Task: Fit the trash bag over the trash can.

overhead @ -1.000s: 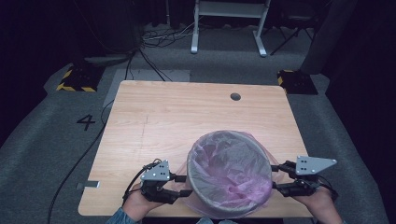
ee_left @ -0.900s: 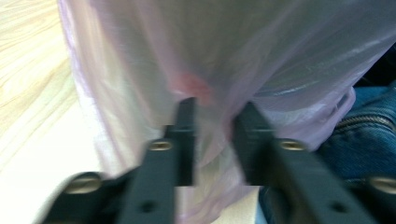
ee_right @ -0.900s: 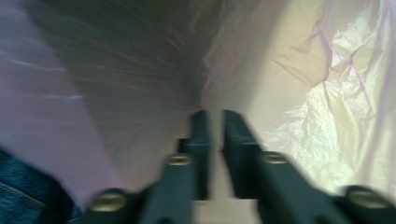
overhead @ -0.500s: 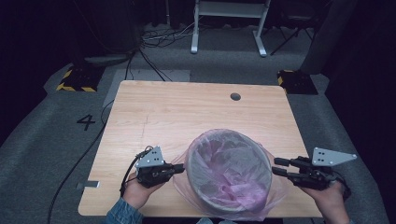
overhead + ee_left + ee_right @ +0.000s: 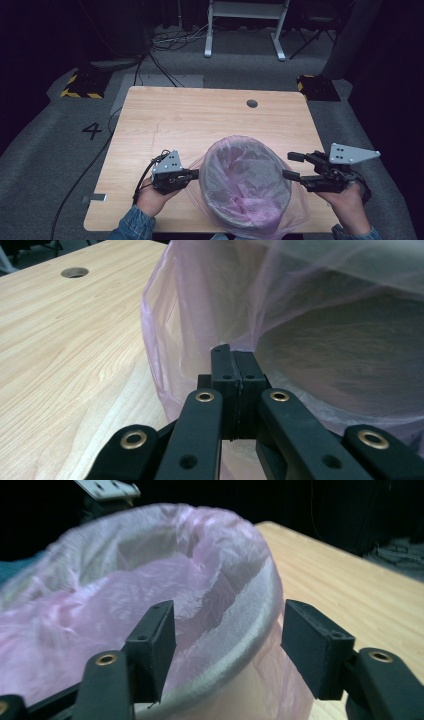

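A grey round bin [image 5: 216, 159] lined with a thin pink plastic bag [image 5: 250, 200] stands at the table's near edge. My left gripper [image 5: 195, 175] is at the bin's left side, shut on the bag's loose film, which is drawn out towards it. In the left gripper view the pads [image 5: 234, 370] are pressed together against the bag [image 5: 200, 300]. My right gripper [image 5: 292, 166] hovers at the bin's right side. Its jaws have just been opening and stand apart [image 5: 232, 630], with the bin's rim [image 5: 240, 645] and bag [image 5: 150, 580] beyond them and nothing pinched.
The wooden table [image 5: 200, 120] has a round cable hole [image 5: 252, 103] at the far right. A cable [image 5: 80, 180] trails off the table's left side to the floor. A white frame [image 5: 245, 25] stands behind the table.
The left gripper closed on the bag's film at the bin's left. The right gripper let go, rose and opened beside the right rim. The bag's skirt now spreads looser around the bin.
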